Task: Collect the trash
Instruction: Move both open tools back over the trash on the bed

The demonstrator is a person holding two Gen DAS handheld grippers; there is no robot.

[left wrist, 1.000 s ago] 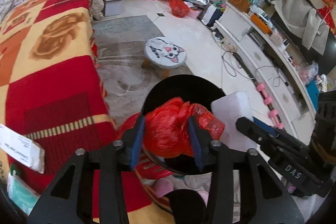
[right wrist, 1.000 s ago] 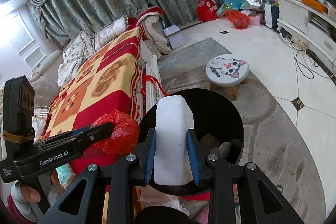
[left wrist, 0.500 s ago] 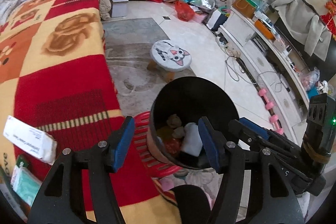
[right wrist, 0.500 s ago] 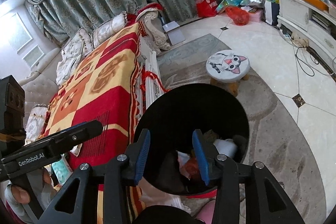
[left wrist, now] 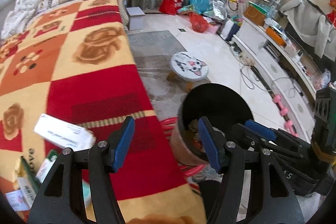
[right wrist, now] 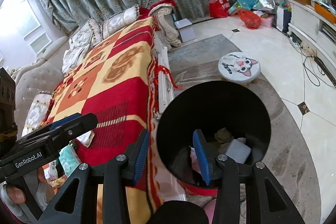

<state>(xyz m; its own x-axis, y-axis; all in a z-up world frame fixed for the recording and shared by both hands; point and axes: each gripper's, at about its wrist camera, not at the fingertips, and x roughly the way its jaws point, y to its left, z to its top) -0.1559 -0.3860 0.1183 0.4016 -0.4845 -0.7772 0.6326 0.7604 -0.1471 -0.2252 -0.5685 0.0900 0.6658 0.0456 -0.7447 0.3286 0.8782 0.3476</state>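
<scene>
Swinging back toward the blanket [left wrist: 88,85], both the left gripper [left wrist: 166,141] and right gripper [right wrist: 172,155] stand released and empty, their loads in the bin [right wrist: 212,98]. Next best target: the white box [left wrist: 63,135], approached squarely across its narrow sides.

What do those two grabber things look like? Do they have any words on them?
Both are black plastic. The left gripper and right gripper each have two fingers with ribbed blue rubber pads, joined by silver screws. White letters on the left one's side read GenRobot.AI. The right one has a yellowish band.
</scene>
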